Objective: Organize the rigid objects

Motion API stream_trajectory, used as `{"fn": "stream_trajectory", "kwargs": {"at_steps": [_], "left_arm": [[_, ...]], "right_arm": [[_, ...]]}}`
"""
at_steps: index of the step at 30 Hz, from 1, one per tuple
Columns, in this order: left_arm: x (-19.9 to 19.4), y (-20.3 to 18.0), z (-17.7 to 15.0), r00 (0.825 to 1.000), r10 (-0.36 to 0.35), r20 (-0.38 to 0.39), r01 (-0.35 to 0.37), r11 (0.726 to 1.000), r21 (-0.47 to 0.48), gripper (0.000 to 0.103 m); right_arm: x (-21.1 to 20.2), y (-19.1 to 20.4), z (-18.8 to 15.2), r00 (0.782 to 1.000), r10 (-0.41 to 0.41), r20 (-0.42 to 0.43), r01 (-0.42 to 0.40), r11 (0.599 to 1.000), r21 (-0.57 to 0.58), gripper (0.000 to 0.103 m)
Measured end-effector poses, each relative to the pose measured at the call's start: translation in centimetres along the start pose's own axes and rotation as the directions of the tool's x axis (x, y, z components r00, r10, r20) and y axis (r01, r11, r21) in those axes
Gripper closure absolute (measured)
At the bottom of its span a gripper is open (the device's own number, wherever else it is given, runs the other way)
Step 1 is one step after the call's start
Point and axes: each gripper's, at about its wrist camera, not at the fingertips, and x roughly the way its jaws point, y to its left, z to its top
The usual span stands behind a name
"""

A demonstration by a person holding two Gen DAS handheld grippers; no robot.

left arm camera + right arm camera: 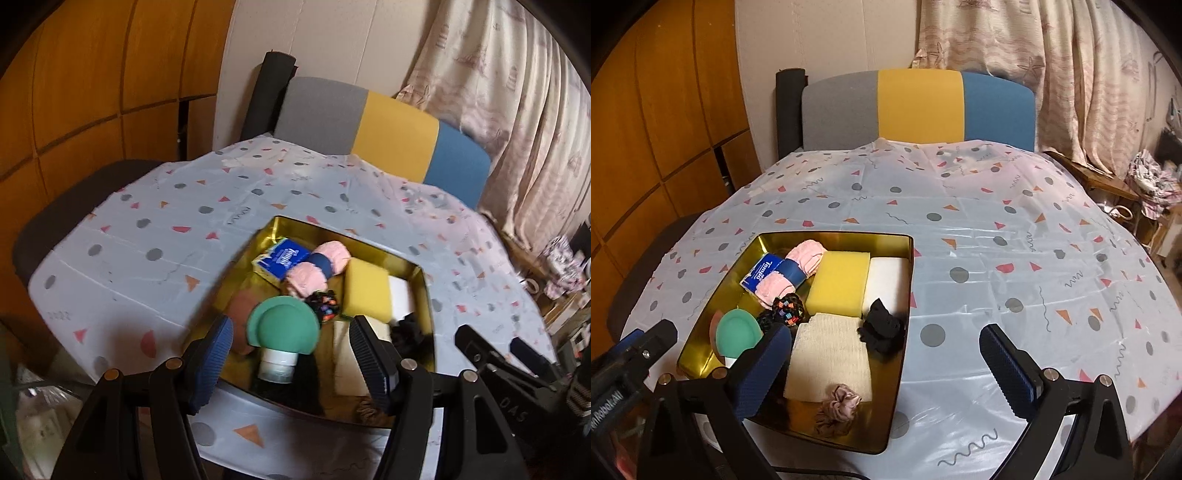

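Note:
A gold tin [834,233] [424,266] sits on the patterned tablecloth [997,258]. Inside it lie a green squeeze bottle [283,325] [737,338] with a white cap, a blue tissue packet [282,258], a pink rolled towel [809,254], a yellow sponge [836,282], a white block [886,284], a beige cloth [827,358], a black scrunchie [881,326] and a pink scrunchie [838,404]. My left gripper [291,363] [653,338] hovers open above the green bottle, pads clear of it. My right gripper [884,336] [489,338] stands wide open over the tin's right edge, holding nothing.
A chair [918,107] with a grey, yellow and blue back stands behind the table, a black roll [788,110] beside it. Wooden cabinets [665,129] are on the left, curtains [1071,74] and clutter [1152,181] on the right. Bare tablecloth lies right of the tin.

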Motion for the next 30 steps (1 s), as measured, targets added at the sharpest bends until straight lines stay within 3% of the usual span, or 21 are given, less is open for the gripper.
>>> {"fn": "stream_trajectory", "kwargs": {"at_steps": [7, 16, 30], "left_arm": [[-0.3, -0.1, 0.0, 0.998, 0.066, -0.001, -0.066, 0.997, 0.037, 0.037], [-0.1, -0.5, -0.3, 0.999, 0.05, -0.018, -0.049, 0.997, 0.06, 0.037], [0.5, -0.6, -0.7, 0.994, 0.104, -0.019, -0.102, 0.991, 0.087, 0.037]], "right_arm": [[0.7, 0.8, -0.9, 0.999, -0.036, -0.033, 0.036, 0.999, -0.005, 0.0], [1.0, 0.7, -1.2, 0.998, -0.039, -0.048, 0.04, 0.999, 0.008, 0.0], [1.1, 0.8, -1.3, 0.998, -0.041, -0.05, 0.041, 0.999, -0.006, 0.0]]}}
